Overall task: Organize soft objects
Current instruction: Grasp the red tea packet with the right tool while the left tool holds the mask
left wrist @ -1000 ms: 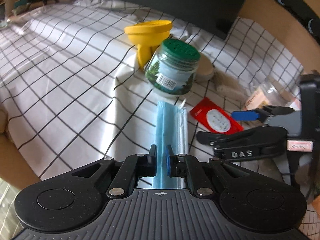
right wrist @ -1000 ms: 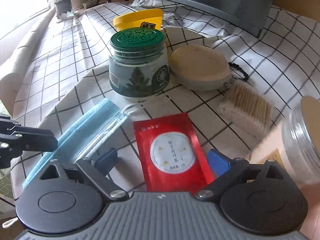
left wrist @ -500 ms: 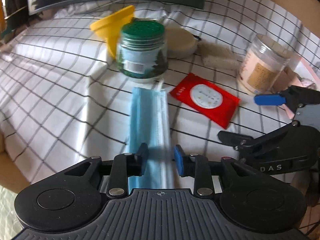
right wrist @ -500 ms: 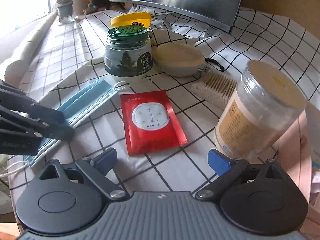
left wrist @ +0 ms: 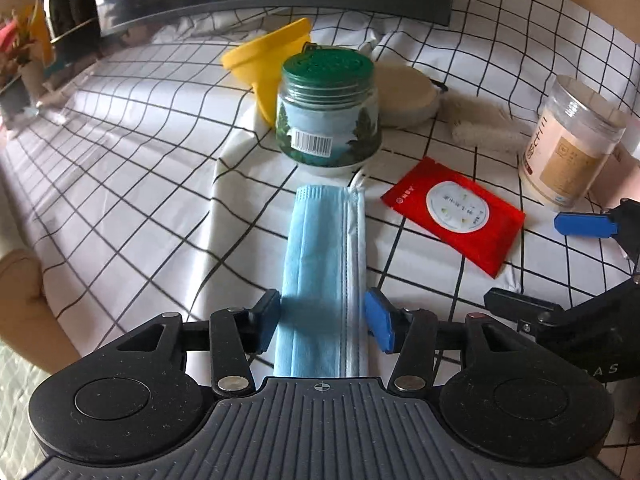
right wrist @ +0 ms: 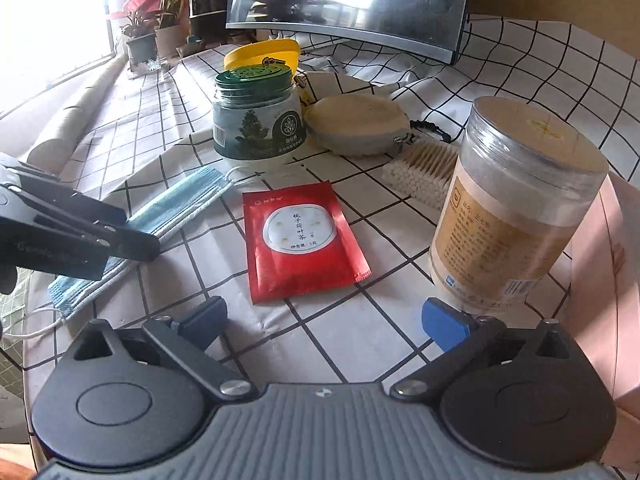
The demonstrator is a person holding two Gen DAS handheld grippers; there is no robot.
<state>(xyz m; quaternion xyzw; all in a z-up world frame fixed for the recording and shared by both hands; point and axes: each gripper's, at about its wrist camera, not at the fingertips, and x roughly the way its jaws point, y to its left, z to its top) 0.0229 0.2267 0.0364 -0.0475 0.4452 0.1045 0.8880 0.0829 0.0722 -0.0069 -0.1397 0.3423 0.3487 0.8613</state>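
A folded blue face mask [left wrist: 322, 264] lies flat on the checked cloth [left wrist: 140, 184], its near end between the fingers of my left gripper [left wrist: 323, 318]. That gripper is open, one finger on each side of the mask. The mask also shows in the right wrist view [right wrist: 176, 212], with the left gripper [right wrist: 76, 232] over it. My right gripper [right wrist: 324, 320] is open and empty above the cloth, in front of a red sachet [right wrist: 300, 240]. The sachet [left wrist: 452, 212] lies right of the mask.
A green-lidded jar [left wrist: 328, 112] and a yellow funnel [left wrist: 272, 64] stand beyond the mask. A beige pouch [right wrist: 356, 124], cotton swabs [right wrist: 424, 168], a clear jar of powder [right wrist: 508, 208] and a pink box [right wrist: 608, 280] are to the right. A monitor [right wrist: 344, 4] stands behind.
My left gripper has opened and let go of the mask, which now lies flat on the cloth. My right gripper has drawn back and stayed open.
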